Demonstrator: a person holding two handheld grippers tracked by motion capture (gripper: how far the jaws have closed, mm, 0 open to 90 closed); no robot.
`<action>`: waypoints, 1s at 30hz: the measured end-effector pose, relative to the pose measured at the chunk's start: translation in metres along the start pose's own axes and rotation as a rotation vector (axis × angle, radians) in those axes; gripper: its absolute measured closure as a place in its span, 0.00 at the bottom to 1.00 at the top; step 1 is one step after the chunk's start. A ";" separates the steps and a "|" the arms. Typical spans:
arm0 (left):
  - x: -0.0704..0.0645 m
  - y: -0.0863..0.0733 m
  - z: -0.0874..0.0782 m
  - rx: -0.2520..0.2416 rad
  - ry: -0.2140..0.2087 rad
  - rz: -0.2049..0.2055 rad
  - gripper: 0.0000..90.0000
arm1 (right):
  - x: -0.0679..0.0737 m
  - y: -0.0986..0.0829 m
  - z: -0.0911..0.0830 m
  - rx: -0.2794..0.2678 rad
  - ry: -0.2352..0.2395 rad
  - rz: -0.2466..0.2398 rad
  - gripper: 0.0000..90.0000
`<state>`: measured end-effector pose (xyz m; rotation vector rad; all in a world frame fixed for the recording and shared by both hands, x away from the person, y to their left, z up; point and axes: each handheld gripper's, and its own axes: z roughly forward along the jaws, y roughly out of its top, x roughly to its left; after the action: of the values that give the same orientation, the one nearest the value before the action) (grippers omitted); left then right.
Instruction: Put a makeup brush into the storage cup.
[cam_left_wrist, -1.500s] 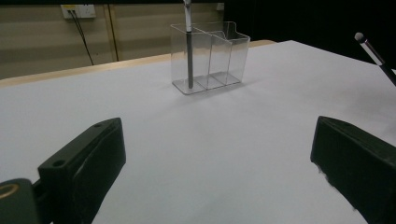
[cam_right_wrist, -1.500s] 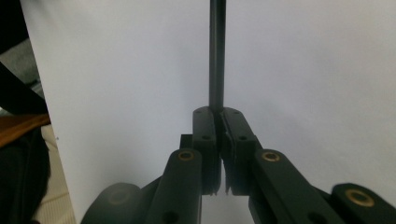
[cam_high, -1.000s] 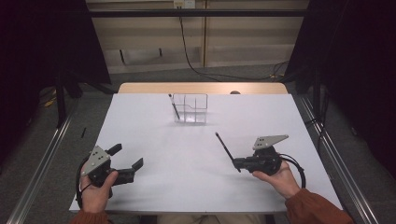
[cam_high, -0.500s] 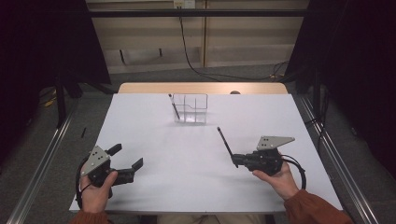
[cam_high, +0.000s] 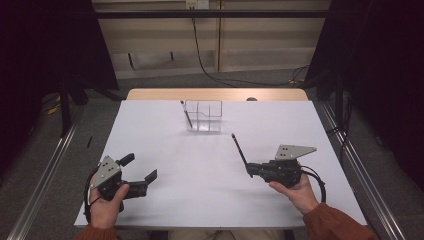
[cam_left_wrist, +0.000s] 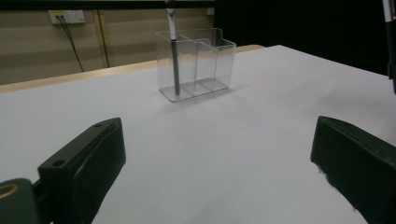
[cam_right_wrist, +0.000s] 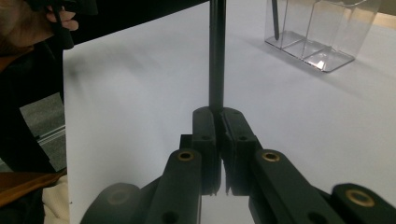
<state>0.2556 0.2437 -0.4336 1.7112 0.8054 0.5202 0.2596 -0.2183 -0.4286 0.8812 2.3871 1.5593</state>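
the right gripper view showed the right gripper (cam_right_wrist: 218, 116) clenched on one black pen (cam_right_wrist: 216, 56). the high view showed it near the table's (cam_high: 165, 135) right edge, the left gripper (cam_high: 138, 171) spread wide, and one clear holder (cam_high: 204, 116) with a second pen (cam_high: 186, 115) by the far edge.

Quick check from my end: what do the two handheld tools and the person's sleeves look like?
Both tools, left and right, are black with blocky jaws, brass-coloured pivot bushings, a grey three-cornered plate with small holes on top, and a black cable looping behind. The sleeves are rust-orange.

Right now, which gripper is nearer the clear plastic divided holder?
Right. The right gripper, clamping a black pen, sits below-right of the clear plastic divided holder; the left gripper sits farther off, below-left.
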 end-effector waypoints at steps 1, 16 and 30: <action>-0.002 0.001 0.001 0.001 -0.006 0.005 0.04 | 0.001 0.001 0.001 0.001 0.001 -0.004 0.94; -0.023 0.014 0.013 -0.011 -0.083 0.018 0.03 | 0.004 0.008 0.005 -0.014 0.022 -0.011 0.94; -0.038 0.031 0.035 -0.024 -0.128 0.060 0.03 | 0.007 0.026 0.017 -0.028 0.047 -0.040 0.94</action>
<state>0.2624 0.1876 -0.4111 1.7320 0.6549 0.4542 0.2713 -0.1935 -0.4126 0.7947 2.3928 1.6123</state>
